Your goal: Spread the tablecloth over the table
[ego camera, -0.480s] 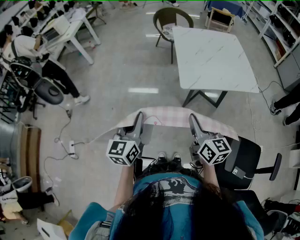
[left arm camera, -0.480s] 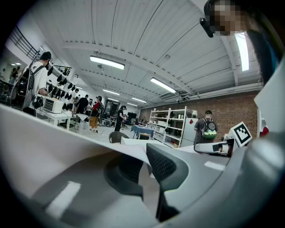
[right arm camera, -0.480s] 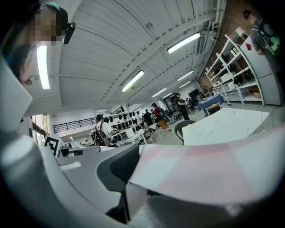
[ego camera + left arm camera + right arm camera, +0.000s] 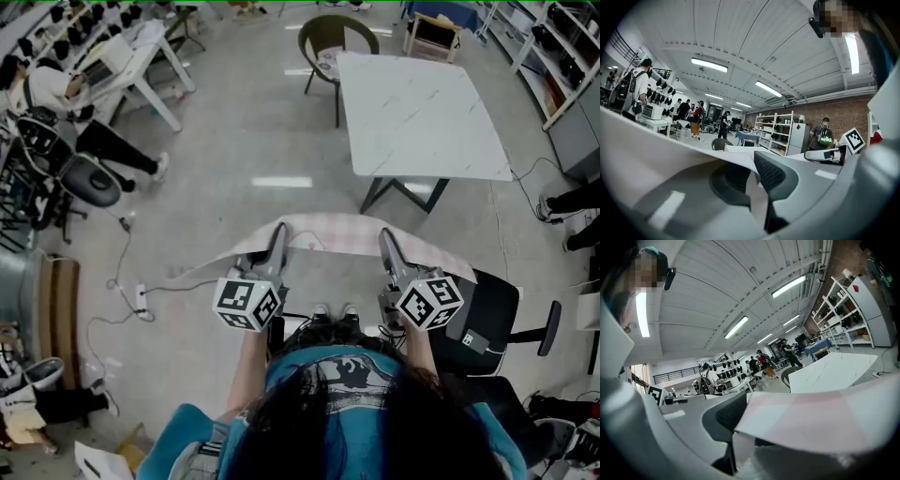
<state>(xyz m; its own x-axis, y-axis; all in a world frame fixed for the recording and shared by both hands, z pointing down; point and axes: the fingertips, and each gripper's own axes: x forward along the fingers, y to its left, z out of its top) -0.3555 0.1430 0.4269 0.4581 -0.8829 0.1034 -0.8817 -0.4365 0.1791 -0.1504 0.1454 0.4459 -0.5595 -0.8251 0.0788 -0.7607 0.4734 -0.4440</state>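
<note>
Hardly anything's moved: left gripper (image 4: 276,239) and right gripper (image 4: 387,242) still have fingers clenched on the tablecloth (image 4: 342,232), held midair, well short of the table (image 4: 422,112). Spreading's all left to do.

Grey floor (image 4: 262,141) w/ white table (image 4: 422,112), chair (image 4: 328,42) & power strip (image 4: 141,298).

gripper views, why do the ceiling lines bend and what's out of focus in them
Both gripper views are wide-angle, so ceiling lines bow and the corners go black. In the left gripper view the ceiling light blows out white; in the right gripper view the tablecloth close to the lens is soft while the table behind is sharper. Head view: light glare on the floor.
</note>
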